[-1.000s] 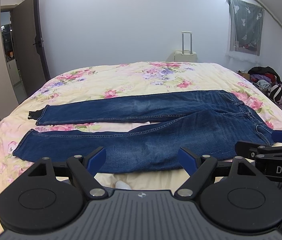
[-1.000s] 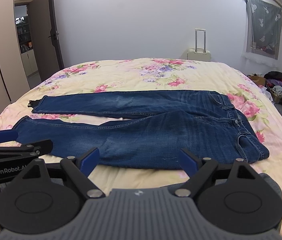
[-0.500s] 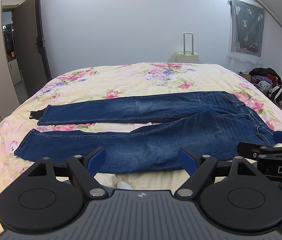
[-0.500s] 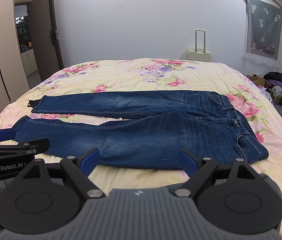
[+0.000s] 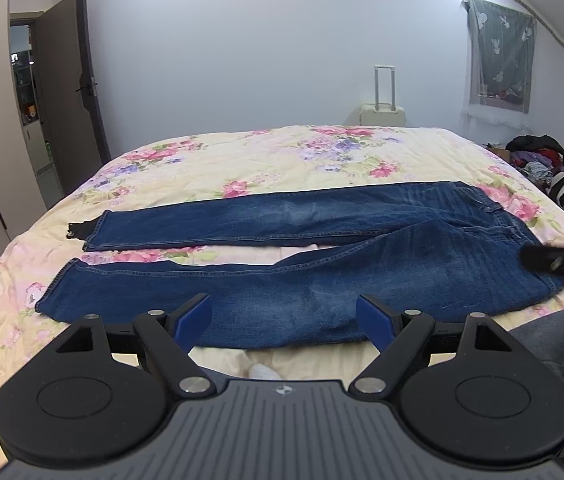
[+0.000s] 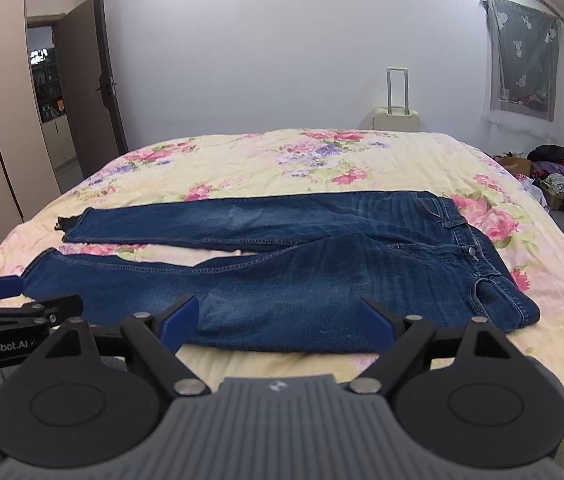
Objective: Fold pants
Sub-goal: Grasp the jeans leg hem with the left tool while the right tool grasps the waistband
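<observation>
The floral bed (image 5: 266, 160) carries the blue jeans (image 5: 322, 280) spread flat along its near edge, waistband toward the right edge, legs apart and unfolded, so every fold is left. My left gripper (image 5: 284, 316) and right gripper (image 6: 278, 316) hover above the near edge, jaws wide apart, holding nothing.

The bed (image 6: 242, 160) beyond the jeans (image 6: 302, 280) is bare floral cover, open to the far edge, and a bare strip runs along the near edge. Left claw (image 5: 284, 316) and right claw (image 6: 278, 316) hover side by side with jaws spread, each intruding at the other's flank. A small black item (image 5: 78, 231) touches the far hem.
</observation>
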Available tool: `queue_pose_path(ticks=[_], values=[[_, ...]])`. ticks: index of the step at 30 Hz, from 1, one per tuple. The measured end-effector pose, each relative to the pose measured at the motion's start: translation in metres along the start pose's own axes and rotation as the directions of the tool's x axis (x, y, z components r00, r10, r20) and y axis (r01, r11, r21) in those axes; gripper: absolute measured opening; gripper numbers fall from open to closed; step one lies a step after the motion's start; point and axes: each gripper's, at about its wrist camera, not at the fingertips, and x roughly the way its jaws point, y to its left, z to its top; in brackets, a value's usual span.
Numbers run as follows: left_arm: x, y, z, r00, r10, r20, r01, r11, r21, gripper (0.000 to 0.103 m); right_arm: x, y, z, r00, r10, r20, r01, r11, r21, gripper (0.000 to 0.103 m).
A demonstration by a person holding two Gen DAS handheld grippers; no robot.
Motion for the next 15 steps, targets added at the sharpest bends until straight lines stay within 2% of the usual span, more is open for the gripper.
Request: queue_pose_path(ticks=[2,7,12,15], values=[[0.004,0.008,-0.001,1.0,0.006,0.003,-0.006,1.0,-0.009,0.096,0.001,-0.016,0.004,0.999,-0.009,0.037,0.008,1.0,0.026,0.082],[0.013,0.036,0.006,0.999,0.029,0.031,-0.03,0.999,0.029,0.092,0.016,-0.045,0.016,0.985,-0.136,0.102,0.14,0.989,-0.037,0.082],[0.032,0.089,0.021,0.994,0.094,0.057,-0.099,0.989,0.107,0.087,0.051,-0.082,0.032,0.98,-0.195,0.042,0.199,0.97,-0.139,0.082],[0.048,0.124,0.028,0.988,0.146,0.056,-0.154,0.974,0.166,0.083,0.078,-0.108,0.037,0.97,-0.242,-0.023,0.232,0.951,-0.204,0.07]])
